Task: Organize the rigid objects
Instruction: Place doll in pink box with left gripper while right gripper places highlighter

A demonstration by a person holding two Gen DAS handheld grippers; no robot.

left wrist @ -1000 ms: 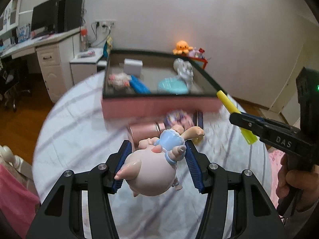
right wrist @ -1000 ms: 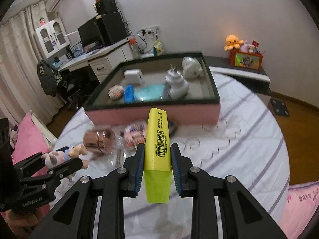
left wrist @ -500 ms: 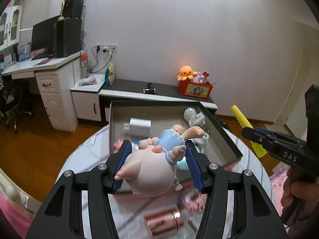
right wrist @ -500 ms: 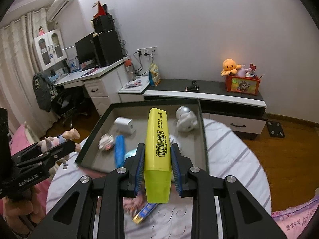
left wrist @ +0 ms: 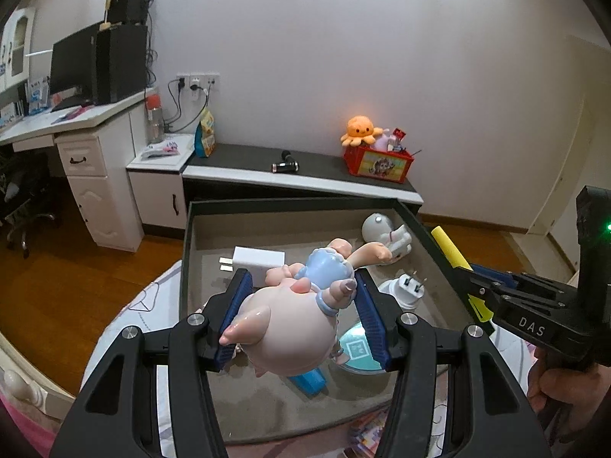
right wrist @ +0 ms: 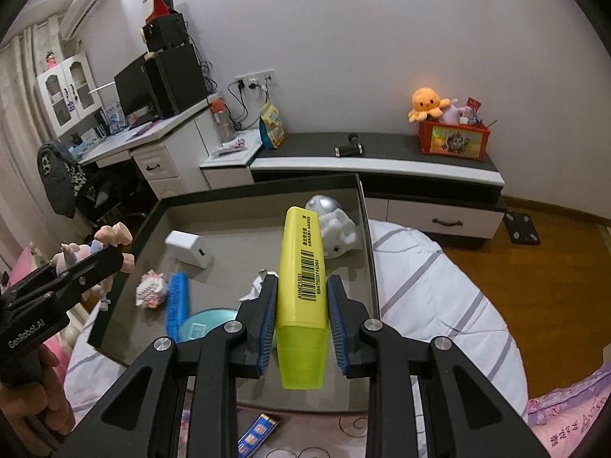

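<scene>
My left gripper (left wrist: 301, 315) is shut on a pink pig figurine (left wrist: 292, 330) in a blue dress, held above the near part of a dark-rimmed tray (left wrist: 183, 252). My right gripper (right wrist: 301, 315) is shut on a yellow highlighter (right wrist: 303, 278) with a barcode, over the tray's (right wrist: 364, 229) right half. Each gripper shows in the other's view: the right gripper (left wrist: 479, 297) with the highlighter (left wrist: 448, 246) at the tray's right rim, the left gripper (right wrist: 82, 271) with the figurine (right wrist: 110, 238) at its left rim.
The tray holds a white charger (right wrist: 189, 248), a white astronaut toy (right wrist: 336, 229), a blue bar (right wrist: 177, 301), a teal disc (right wrist: 202, 324), a plug adapter (left wrist: 406, 290) and a small pink toy (right wrist: 151, 288). It rests on a striped bedcover (right wrist: 439, 297). A low cabinet (right wrist: 420, 198) stands behind.
Both grippers have carried their objects forward from the bedcover in front of the tray to above the tray. The tray now fills the lower middle of both views. Grips are unchanged.
</scene>
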